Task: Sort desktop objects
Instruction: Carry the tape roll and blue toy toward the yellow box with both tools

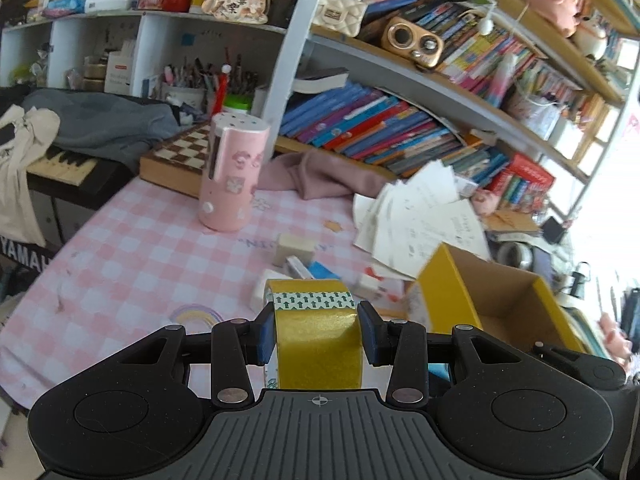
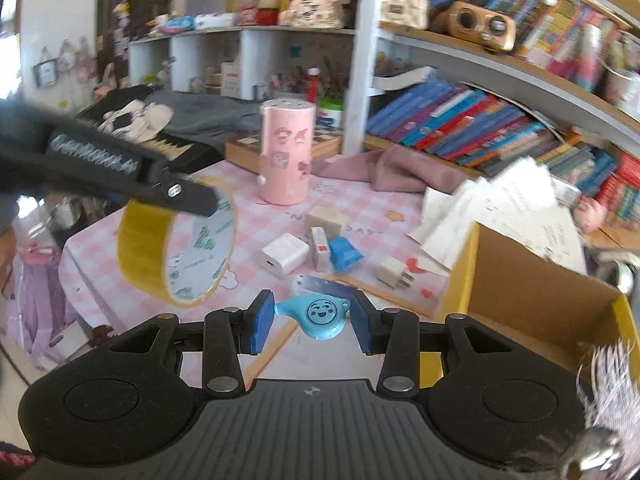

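Left tongs [image 1: 319, 334]: clenched on yellow tape roll [image 1: 318, 344], held upright above the near worktop [image 1: 132, 264], its flat faces against the pads.

Right tongs [image 2: 312, 322]: clenched on blue whistle [image 2: 316, 316], lifted.

Cardboard box [image 2: 536, 300]: open, lying right of both tongs and nearer the right pair; judged the drop-off.

Chargers [image 2: 282, 258] lie unsorted at mid-worktop.

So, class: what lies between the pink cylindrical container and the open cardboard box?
In the right wrist view, small items: a beige block, white charger, blue packet.
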Tool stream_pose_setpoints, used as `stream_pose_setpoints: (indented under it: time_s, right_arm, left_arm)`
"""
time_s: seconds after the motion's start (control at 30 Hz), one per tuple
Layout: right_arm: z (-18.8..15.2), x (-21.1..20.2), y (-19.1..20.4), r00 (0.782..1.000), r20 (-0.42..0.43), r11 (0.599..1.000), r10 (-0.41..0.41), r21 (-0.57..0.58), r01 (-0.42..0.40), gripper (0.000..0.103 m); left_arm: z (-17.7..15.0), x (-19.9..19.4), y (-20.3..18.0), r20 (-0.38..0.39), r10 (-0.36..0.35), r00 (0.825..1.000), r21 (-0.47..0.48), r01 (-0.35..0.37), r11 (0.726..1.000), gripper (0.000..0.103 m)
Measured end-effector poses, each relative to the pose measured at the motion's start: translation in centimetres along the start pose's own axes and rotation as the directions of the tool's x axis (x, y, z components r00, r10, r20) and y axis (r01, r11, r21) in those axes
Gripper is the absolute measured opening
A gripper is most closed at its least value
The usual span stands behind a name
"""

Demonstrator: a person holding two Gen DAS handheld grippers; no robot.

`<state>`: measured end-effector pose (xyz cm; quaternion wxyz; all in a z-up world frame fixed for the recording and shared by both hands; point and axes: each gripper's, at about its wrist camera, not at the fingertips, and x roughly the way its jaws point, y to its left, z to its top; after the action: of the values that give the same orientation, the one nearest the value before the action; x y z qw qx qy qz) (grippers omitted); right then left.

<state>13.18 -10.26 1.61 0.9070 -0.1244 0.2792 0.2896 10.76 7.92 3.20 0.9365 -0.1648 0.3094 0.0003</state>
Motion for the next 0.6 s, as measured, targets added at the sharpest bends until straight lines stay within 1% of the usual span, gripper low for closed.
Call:
stream_pose_setpoints:
  time_s: [0.17, 0.27, 0.37, 0.6]
  right_arm:
    - [-1.3, -2.5, -1.0, 0.998, -0.025, 0.990, -0.063, 0.121, 0.066, 0.039]
    - [-2.5, -3.7, -1.2, 0.994, -0.054, 0.977, -0.090, 0.189, 0.099, 0.039]
    - [-3.4, -5.0, -1.0, 0.991, -0.060, 0.967, -0.117, 0.219, 0.128, 0.039]
    - [-6.1, -7.9, -0.4, 0.979, -0.099, 0.944, -0.177, 0.264, 0.197, 0.039]
  left_arm:
    - [-1.9, -1.2, -0.2, -0.049, -0.066, 0.997, -0.004, 0.066, 0.998, 0.040]
    - [-2.4, -2.0, -0.5, -0.049, -0.095, 0.994, 0.008, 0.096, 0.995, 0.040]
    - [-2.9, -2.8, -0.8, -0.048, -0.119, 0.992, 0.024, 0.120, 0.992, 0.040]
    - [-4.9, -3.8, -2.2, -0.089, -0.194, 0.977, 0.054, 0.199, 0.978, 0.040]
